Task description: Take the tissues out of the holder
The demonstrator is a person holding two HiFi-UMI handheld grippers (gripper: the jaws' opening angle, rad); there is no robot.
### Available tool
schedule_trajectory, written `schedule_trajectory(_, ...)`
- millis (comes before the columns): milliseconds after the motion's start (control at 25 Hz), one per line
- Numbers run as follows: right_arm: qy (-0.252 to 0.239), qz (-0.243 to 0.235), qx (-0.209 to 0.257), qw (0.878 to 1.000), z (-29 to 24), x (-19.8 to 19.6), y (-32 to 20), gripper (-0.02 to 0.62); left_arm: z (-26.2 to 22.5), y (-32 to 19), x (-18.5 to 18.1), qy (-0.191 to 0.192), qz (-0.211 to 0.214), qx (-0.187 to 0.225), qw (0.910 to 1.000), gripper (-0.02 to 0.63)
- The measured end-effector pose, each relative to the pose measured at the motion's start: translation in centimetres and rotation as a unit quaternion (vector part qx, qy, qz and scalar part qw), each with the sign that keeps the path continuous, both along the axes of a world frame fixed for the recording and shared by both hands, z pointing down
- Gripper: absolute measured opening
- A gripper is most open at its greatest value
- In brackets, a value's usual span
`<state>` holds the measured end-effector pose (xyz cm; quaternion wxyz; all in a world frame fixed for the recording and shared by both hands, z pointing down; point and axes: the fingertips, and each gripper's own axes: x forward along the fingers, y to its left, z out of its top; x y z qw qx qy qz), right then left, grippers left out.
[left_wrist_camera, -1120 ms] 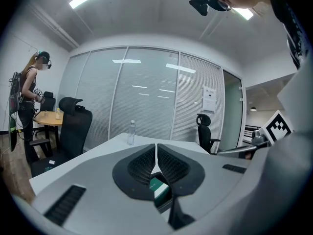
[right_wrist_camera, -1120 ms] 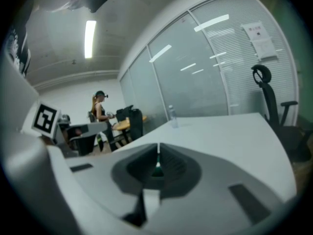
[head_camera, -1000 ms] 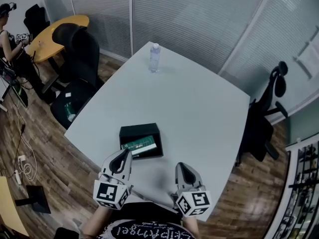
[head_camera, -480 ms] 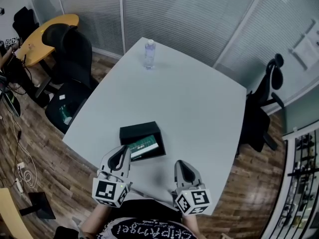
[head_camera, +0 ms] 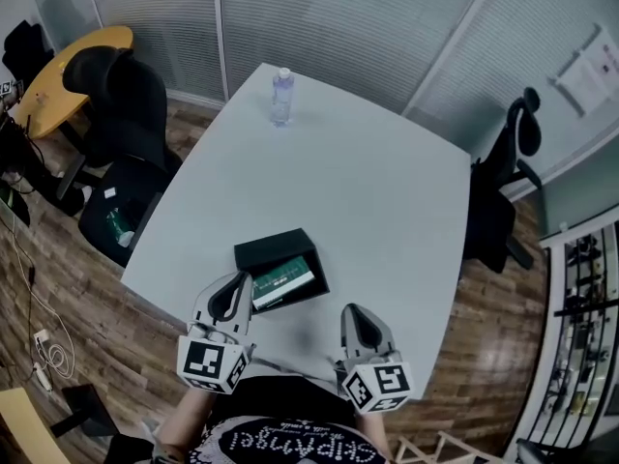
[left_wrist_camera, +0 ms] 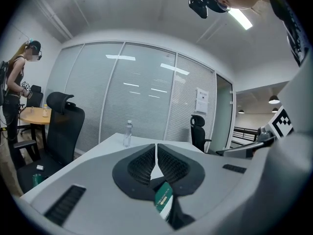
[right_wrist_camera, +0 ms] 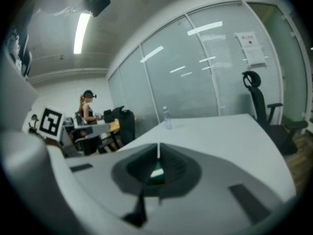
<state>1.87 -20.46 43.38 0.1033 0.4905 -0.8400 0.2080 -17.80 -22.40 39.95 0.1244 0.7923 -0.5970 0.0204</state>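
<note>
A black open-topped holder [head_camera: 268, 251] sits near the front of the white table [head_camera: 387, 211], with a green tissue pack [head_camera: 284, 281] lying in it. My left gripper [head_camera: 237, 280] is shut and empty, its tips just at the holder's near-left corner. In the left gripper view the shut jaws [left_wrist_camera: 156, 150] stand above the green pack [left_wrist_camera: 164, 199]. My right gripper [head_camera: 352, 312] is shut and empty, off to the right of the holder over bare table. Past its tip [right_wrist_camera: 158, 152] a bit of the green pack [right_wrist_camera: 157, 173] shows.
A water bottle [head_camera: 280, 96] stands at the table's far corner. Black office chairs stand to the left [head_camera: 121, 95] and to the right [head_camera: 508, 187] of the table. Another person [right_wrist_camera: 88, 112] stands by a yellow table [head_camera: 58, 66] at the far left.
Both grippers have crept forward, still shut; the left one's tips now reach the holder's near-left corner. The head view has shifted a little.
</note>
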Motion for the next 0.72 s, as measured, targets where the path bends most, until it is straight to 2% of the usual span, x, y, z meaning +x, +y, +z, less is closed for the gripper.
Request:
schedule_trajectory(280, 0.007, 0.036, 0.004, 0.999, 0.0, -0.7, 0.3, 0.035, 0.8, -0.5, -0.8, 0.005, 0.037, -0.004, 0.9993, 0.038)
schedule_trajectory(720, 0.012, 0.068, 0.003, 0.998, 0.2, -1.2, 1.0, 0.035, 1.2, -1.2, -1.7, 0.008, 0.064, 0.0, 0.9979, 0.038)
